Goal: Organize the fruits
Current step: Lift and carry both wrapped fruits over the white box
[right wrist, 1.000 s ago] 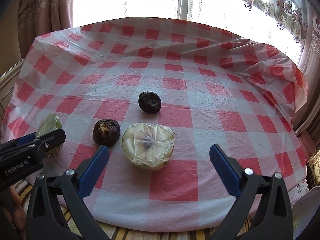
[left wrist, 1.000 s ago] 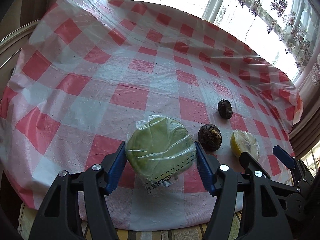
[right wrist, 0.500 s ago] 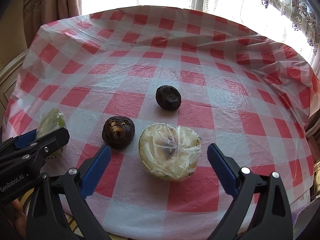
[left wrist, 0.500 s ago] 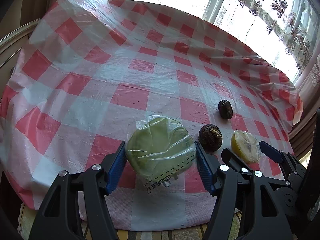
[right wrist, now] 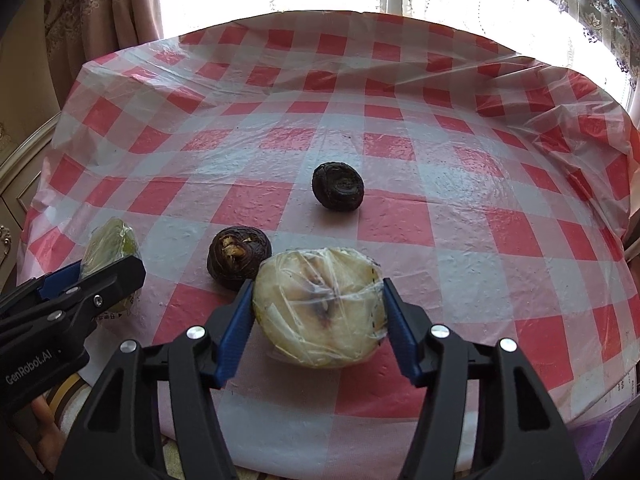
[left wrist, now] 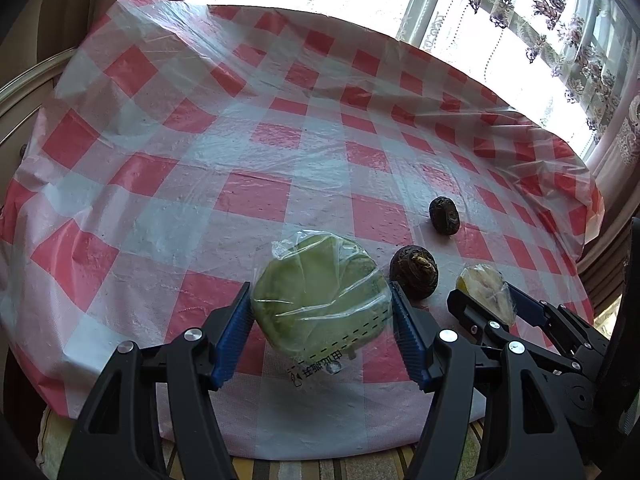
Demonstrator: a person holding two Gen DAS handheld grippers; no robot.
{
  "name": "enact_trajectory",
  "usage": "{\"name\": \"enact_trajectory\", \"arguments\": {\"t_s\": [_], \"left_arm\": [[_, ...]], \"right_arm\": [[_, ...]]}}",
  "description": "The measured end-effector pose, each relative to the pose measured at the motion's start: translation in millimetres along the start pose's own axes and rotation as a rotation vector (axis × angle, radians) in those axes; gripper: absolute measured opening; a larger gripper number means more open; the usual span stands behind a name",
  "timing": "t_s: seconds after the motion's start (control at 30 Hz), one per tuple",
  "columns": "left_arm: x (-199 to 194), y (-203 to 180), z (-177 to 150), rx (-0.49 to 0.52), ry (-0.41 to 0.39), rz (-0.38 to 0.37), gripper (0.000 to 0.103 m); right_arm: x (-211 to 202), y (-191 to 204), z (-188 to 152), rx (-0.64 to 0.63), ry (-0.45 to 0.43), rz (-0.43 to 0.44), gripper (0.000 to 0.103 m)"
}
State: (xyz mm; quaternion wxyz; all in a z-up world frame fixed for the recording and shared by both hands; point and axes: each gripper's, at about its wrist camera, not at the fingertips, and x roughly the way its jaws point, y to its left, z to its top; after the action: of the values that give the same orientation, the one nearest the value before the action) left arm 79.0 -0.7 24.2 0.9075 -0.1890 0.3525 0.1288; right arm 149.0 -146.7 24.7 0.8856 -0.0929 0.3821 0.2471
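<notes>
My left gripper (left wrist: 322,312) is shut on a green fruit half wrapped in plastic film (left wrist: 320,304) near the table's front edge. My right gripper (right wrist: 318,312) has closed onto a pale yellow wrapped fruit half (right wrist: 320,308), its blue pads touching both sides. Two dark brown round fruits lie on the cloth: a near one (right wrist: 239,256) just left of the yellow half and a far one (right wrist: 338,191) behind it. In the left wrist view they show as the near one (left wrist: 414,271) and the far one (left wrist: 444,215), with the right gripper (left wrist: 486,300) around the yellow half (left wrist: 484,288).
A red and white checked plastic tablecloth (right wrist: 400,152) covers the round table (left wrist: 256,200). Bright windows with curtains stand behind it. The left gripper (right wrist: 92,276) with the green half (right wrist: 110,246) shows at the left of the right wrist view.
My right gripper has moved forward around the yellow fruit half and its jaws have closed onto it. The left gripper has stayed in place holding the green half.
</notes>
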Motion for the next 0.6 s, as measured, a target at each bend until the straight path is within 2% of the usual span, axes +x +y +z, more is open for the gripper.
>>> {"name": "enact_trajectory", "arguments": {"t_s": [0.6], "left_arm": [[-17.3, -21.7, -4.7, 0.095, -0.080, 0.008, 0.063]], "right_arm": [[-34.5, -25.7, -21.9, 0.093, -0.048, 0.019, 0.061]]}}
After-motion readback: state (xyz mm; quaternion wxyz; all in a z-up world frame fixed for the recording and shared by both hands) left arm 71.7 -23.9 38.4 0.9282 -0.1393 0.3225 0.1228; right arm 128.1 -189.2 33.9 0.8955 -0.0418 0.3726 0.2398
